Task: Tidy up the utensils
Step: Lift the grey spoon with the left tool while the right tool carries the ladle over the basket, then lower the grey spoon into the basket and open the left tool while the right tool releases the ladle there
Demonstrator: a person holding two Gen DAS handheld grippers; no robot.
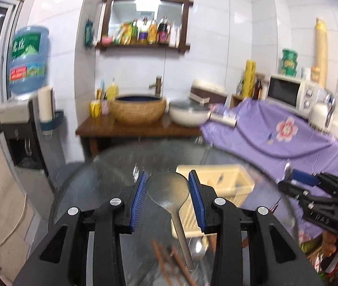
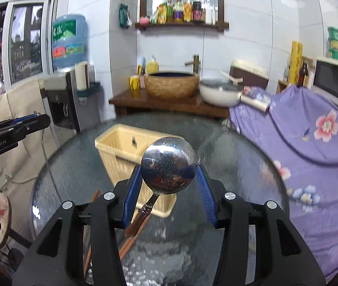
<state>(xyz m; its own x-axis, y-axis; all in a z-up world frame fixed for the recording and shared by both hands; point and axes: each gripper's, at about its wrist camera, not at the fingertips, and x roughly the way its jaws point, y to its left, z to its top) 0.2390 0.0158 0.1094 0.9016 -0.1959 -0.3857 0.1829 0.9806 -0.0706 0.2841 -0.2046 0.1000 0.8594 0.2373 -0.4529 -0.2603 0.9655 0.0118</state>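
Blurring from motion softened much of the left wrist view, so the contents of the cream slotted utensil basket could not be made out there. The left tool was clenched on a flat metal rice paddle, its blade pinched between the blue pads, its handle slanting down toward the bottom of the view. Below it lay brown chopsticks and a metal spoon, partly hidden by the tool's black body.

In the right wrist view, the right tool gripped a round metal ladle by its bowl; the brown handle hung down between the fingers. The ladle covered part of the basket, whose visible compartment looked empty. More chopsticks were mostly hidden behind the tool.

The basket stood on the round glass counter, toward its far left part. The purple floral cloth crowded the counter's right edge, while the glass to the right of the basket lay bare.
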